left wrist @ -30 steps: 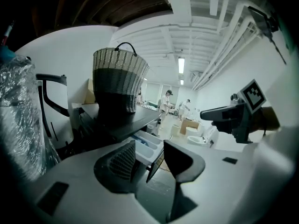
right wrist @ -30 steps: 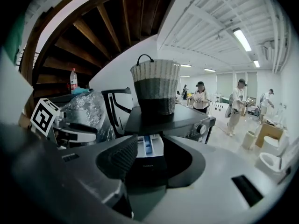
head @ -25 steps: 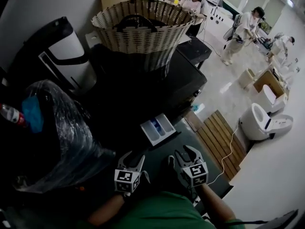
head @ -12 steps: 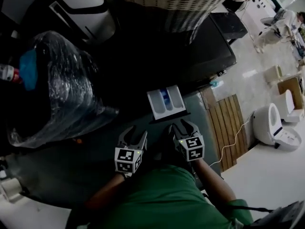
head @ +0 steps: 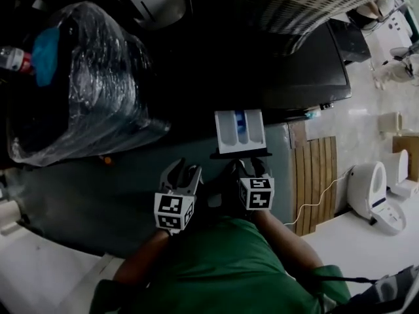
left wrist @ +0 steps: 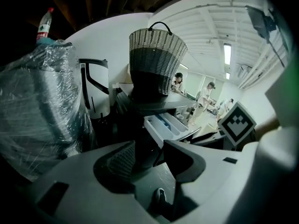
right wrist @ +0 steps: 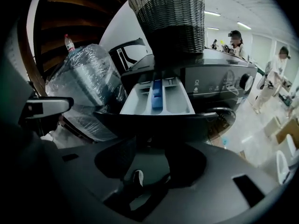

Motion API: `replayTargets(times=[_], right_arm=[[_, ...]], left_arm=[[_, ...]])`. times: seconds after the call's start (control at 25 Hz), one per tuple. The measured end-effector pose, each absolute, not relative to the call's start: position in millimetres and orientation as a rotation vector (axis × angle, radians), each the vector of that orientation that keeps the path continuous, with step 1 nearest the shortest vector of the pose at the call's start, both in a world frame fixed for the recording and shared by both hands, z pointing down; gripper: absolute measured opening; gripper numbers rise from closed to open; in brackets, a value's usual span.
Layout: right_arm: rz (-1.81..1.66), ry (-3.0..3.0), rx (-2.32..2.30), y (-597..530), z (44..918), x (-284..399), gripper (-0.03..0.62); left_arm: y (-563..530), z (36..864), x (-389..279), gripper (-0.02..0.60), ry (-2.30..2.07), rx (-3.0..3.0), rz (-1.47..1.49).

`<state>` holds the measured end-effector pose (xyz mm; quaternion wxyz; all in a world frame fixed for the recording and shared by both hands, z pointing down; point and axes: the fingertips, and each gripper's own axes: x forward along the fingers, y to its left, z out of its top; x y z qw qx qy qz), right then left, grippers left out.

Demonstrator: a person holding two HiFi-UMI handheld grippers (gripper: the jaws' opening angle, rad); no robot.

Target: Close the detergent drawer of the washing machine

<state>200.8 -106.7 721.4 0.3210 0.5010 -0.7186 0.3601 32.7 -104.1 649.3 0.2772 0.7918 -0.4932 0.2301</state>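
The right gripper (head: 252, 170), its jaws standing apart after just opening wider, is gripping nothing. It is pointing down at the dark front panel of the detergent drawer (head: 239, 131), just beyond its tips. The drawer is sticking out, pulled open, from the front of the washing machine (head: 308, 70), showing white compartments and a blue insert. Just to the left, the left gripper (head: 184, 174) is hovering near the machine, jaws likewise parted and empty. A woven laundry basket (head: 281, 5) is sitting on the machine's top at the far side. A bulky plastic-wrapped bundle (head: 78, 77) is standing to the left, with a plastic bottle (head: 13, 57) at its far-left edge. On the floor to the right, a wooden slatted mat (head: 317, 175) is lying beside a white toilet (head: 370, 188).
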Motion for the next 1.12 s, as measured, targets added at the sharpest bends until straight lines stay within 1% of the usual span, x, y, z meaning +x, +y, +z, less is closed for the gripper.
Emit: replayTargets(times=[0.24,0.36,0.56,1.12], right_arm=[[0.973,-1.798,1.356,-106.4,723.5,200.0,0.215],[0.97,-1.776,1.379,-111.2,722.4,199.5,0.236],[0.941,-1.752,1.416,-121.5,722.1,198.7,0.236],[0.782,-1.787,1.534,-206.6,713.5,176.4,0.239]], left_arm=[[-97.6,648.4,13.1,0.199,-1.316,2.116,0.58],[-100.2,645.6,8.7,0.199,-1.274,2.136,0.539],[-100.4,643.2,-2.3,0.199,-1.263,2.143,0.526],[-119.8,643.1,-31.4,0.199,-1.296,2.127,0.562]])
